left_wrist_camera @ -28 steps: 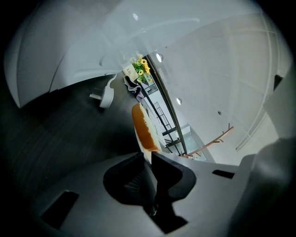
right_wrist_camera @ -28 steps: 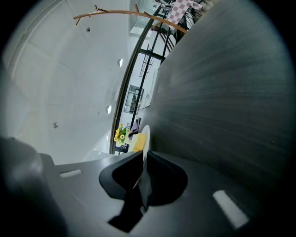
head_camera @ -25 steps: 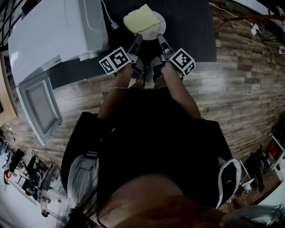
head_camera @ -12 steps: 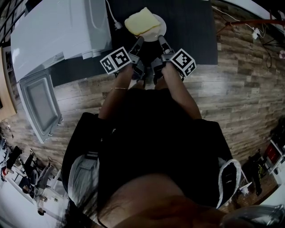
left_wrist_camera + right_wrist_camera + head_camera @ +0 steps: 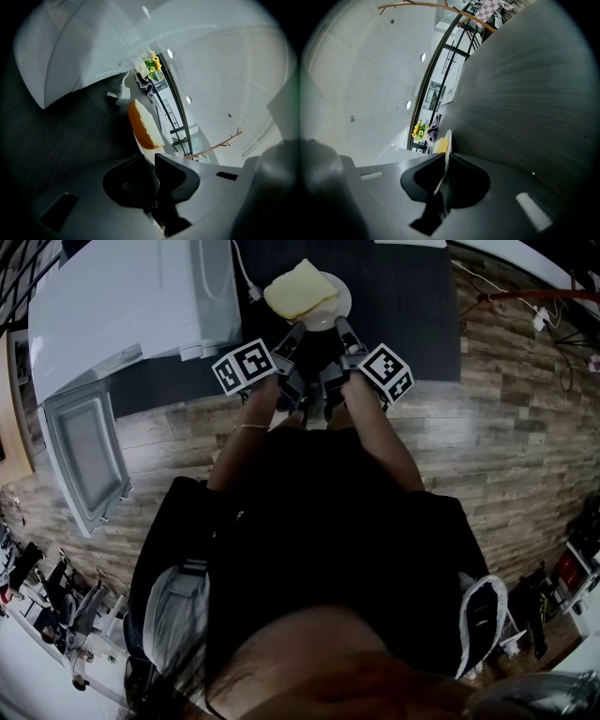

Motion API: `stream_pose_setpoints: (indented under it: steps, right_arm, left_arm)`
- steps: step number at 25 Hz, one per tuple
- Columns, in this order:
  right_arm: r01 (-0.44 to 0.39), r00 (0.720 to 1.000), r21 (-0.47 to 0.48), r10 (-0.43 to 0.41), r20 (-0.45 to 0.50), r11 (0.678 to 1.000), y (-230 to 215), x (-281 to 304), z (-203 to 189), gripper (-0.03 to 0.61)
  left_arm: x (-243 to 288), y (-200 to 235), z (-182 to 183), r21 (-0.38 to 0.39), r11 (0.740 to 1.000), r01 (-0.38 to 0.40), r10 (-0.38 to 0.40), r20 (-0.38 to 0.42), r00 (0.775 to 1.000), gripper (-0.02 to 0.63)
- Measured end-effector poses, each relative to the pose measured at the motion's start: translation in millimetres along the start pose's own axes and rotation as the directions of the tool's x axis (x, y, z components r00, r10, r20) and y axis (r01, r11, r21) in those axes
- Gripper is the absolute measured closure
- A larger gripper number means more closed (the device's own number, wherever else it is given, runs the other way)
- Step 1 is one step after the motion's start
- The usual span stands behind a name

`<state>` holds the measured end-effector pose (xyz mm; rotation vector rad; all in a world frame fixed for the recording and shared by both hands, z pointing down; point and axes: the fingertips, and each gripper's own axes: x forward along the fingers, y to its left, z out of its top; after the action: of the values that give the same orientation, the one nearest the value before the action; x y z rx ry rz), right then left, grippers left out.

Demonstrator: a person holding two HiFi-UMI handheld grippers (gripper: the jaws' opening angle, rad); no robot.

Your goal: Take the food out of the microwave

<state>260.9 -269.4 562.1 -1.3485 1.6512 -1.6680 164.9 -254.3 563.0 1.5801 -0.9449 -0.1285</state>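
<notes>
Head view: the plate with the bread sits on the dark desk, just right of the white microwave. Both tools reach its near rim from the person's side, the left tool and the right tool close together.

In the left gripper view the left tool's jaws are narrow, with the plate's rim filling the slit between them; they have just been opening a little. In the right gripper view the right tool's jaws are pinched on the thin white rim.

The microwave's door hangs open over the wooden floor, which runs along the desk's near edge. A white cable lies between the microwave and the plate. Beyond the desk, the gripper views show a pale room with tall windows and sunflowers.

The bread lies flat. Its longer side runs roughly across the head view, and one corner points away from the person. Seen edge-on from the left tool, its brown crust faces the desk side.
</notes>
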Motion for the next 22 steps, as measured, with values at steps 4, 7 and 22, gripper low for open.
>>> stream_pose_setpoints:
  steps: [4,7,22]
  right_arm:
    - [0.006,1.0,-0.011,-0.006,0.004,1.0,0,1,1,0.558]
    - [0.015,1.0,-0.026,-0.014,0.005,1.0,0,2,2,0.558]
    - [0.077,0.997,-0.152,-0.074,0.024,0.985,2,-3,14,0.56]
  left_arm:
    - [-1,1,-4,-0.002,1.0,0.001,-0.001,-0.033,0.999,0.554]
    - [-1,1,-6,0.017,1.0,0.002,-0.001,-0.055,0.998,0.549]
    - [0,-10,-22,0.038,0.998,0.051,-0.045,-0.147,0.988,0.549]
